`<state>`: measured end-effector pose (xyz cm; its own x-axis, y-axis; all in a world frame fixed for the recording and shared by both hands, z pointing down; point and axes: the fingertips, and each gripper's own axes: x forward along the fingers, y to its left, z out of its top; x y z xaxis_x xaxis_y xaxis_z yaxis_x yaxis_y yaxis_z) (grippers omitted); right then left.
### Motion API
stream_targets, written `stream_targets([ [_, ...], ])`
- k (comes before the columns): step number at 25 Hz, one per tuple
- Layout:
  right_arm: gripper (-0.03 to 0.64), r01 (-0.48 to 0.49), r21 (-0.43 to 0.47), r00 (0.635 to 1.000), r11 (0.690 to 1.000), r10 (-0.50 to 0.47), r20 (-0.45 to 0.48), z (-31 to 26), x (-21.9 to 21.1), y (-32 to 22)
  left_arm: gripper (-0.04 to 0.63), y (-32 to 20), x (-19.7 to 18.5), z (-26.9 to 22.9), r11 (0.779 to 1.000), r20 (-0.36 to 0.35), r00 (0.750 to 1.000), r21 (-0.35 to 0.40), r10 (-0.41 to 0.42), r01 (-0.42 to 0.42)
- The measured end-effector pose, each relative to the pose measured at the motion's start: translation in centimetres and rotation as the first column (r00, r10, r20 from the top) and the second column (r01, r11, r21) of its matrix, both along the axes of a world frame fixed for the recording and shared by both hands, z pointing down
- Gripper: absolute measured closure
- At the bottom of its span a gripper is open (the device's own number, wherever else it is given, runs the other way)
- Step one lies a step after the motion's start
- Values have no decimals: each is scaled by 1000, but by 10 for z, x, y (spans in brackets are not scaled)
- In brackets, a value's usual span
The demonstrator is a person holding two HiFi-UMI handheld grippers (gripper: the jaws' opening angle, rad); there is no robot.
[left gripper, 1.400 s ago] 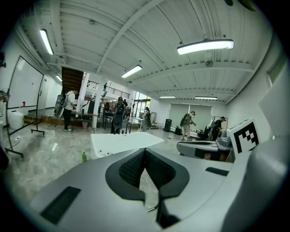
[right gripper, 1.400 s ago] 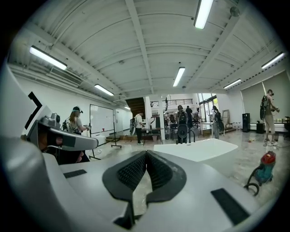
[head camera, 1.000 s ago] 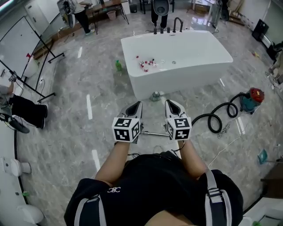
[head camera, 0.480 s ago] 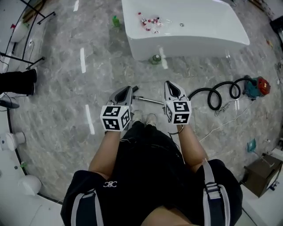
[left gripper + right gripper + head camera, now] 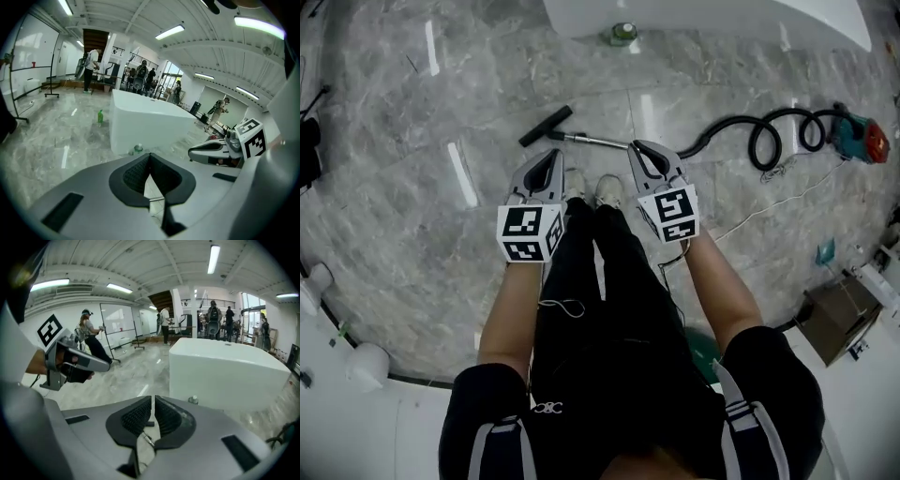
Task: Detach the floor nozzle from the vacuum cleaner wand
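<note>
Both tools clenched and empty, a person stands over a vacuum cleaner laid out on a marble floor (image 5: pixel 403 197), with the left gripper (image 5: pixel 551 157) and right gripper (image 5: pixel 637 148) pointing forward and down, jaws pressed together on nothing. The black floor nozzle (image 5: pixel 546 126) lies just beyond the left gripper's tips, untouched. Its bright metal wand (image 5: pixel 598 142) runs from there across the front of both tools to the tips of the right gripper. Past that gripper, off to its right, a black hose (image 5: pixel 759 141) coils away to the red-and-teal canister (image 5: pixel 861 141), well apart from either tool. The nozzle is not yet detached. The wand looks like a stiff, smooth tube that may slip under the pads, while the nozzle appears to be light, hard plastic. The likeliest holds are the nozzle's neck for the left gripper and the wand close to the joint for the right, once both jaws open, with the pull made straight along the tube.
</note>
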<state>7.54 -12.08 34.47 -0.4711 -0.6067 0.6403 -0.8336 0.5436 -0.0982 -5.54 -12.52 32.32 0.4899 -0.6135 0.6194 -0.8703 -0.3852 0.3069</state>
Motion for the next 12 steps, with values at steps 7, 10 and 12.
stream_targets([
  [7,600,228,-139,957,964,-248,-153,216,-28,21,588,4,-17,158,992,5,999,-123,-37,37],
  [10,600,295,-170,922,940,-327,-206,302,-39,36,588,11,-21,216,987,5,1000,-161,-16,16],
  [12,600,326,-198,901,924,-367,-231,360,-45,41,588,12,-25,252,985,6,1000,-171,-3,4],
])
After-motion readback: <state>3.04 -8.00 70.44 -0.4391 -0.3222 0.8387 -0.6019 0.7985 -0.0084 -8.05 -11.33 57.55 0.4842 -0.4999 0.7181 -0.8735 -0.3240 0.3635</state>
